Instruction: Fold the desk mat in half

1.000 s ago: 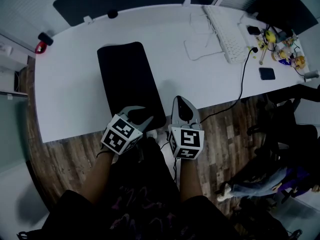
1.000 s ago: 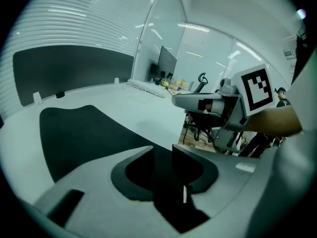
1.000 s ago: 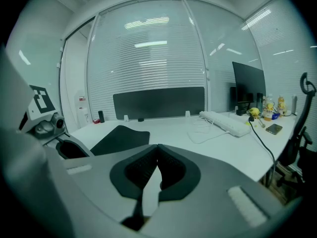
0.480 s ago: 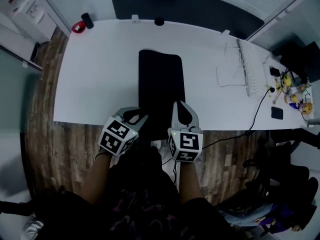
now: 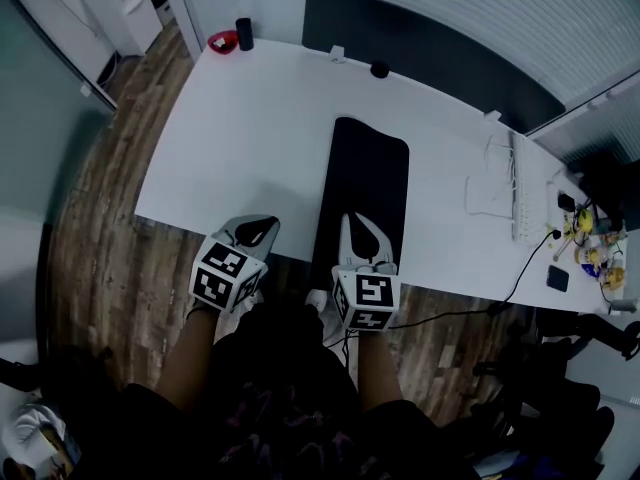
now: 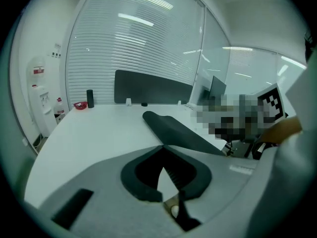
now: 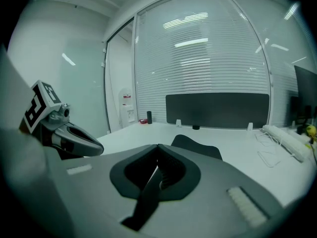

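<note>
1. Far left of the long black desk mat (image 5: 365,183), a small red object (image 5: 222,40) and a short black cylinder (image 5: 244,33) stood side by side on the far left corner of the white desk (image 5: 250,128); wood-patterned floor (image 5: 100,228) lay past that side of the desk.
2. Just left of the mat's near end, the left gripper (image 5: 258,230) hovered over the near edge of the desk, apart from the mat, with its marker cube (image 5: 220,276) toward the person; in the left gripper view its jaws had just been closing and its tips (image 6: 161,146) met with nothing between them; bare desk showed through the gap behind them.
3. The mat lay unfolded and flat, lengthwise from the near edge of the desk toward the far edge; both gripper views showed it stretching away beyond the jaws (image 6: 173,130) (image 7: 195,145).
4. Beyond the mat's far end sat a small black round object (image 5: 379,69); behind it a dark panel (image 5: 430,58) ran along the far edge of the desk.
5. Over the right part of the mat's near end hung the right gripper (image 5: 356,226); in the right gripper view its tips (image 7: 158,146) were together, with only a dark slit behind them; no view showed them pinching the mat.
6. Well to the right of the mat lay a white keyboard (image 5: 519,193); farther right, near the desk's end, lay a small dark rectangular device (image 5: 557,278).
</note>
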A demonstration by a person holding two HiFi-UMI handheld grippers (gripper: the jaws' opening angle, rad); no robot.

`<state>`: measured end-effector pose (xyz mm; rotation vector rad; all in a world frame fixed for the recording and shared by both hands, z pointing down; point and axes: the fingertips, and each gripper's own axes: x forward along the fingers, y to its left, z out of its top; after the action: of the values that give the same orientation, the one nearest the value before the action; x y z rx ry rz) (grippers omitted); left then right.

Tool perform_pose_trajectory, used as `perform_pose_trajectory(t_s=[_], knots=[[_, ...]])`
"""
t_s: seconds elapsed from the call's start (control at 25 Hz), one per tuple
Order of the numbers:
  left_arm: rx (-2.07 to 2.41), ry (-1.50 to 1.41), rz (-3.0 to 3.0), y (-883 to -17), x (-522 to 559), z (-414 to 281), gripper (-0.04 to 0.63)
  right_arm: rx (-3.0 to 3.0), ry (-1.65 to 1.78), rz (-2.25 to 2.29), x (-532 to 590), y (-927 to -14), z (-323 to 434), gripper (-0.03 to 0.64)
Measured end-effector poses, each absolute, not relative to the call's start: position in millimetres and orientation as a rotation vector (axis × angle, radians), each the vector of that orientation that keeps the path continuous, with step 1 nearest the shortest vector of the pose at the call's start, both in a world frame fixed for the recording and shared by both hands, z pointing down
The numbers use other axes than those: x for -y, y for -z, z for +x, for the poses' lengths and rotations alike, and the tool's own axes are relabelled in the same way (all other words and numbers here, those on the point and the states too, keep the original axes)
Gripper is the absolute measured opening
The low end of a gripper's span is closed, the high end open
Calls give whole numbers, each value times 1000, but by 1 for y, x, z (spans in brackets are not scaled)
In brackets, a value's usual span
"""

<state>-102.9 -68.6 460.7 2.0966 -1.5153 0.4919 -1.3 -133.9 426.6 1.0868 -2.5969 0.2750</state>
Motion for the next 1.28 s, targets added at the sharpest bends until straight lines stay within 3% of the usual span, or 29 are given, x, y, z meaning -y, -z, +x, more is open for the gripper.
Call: perform_pose_trajectory(t_s=[0.64,1.28], knots=[[1803,-312,2150,-378,76,-143,-3,2659,-141,1144,132,-365,-3,8],[1990,-212,2280,-300,96,-142,-2,2720,-11,1258,143,-307,20,6]])
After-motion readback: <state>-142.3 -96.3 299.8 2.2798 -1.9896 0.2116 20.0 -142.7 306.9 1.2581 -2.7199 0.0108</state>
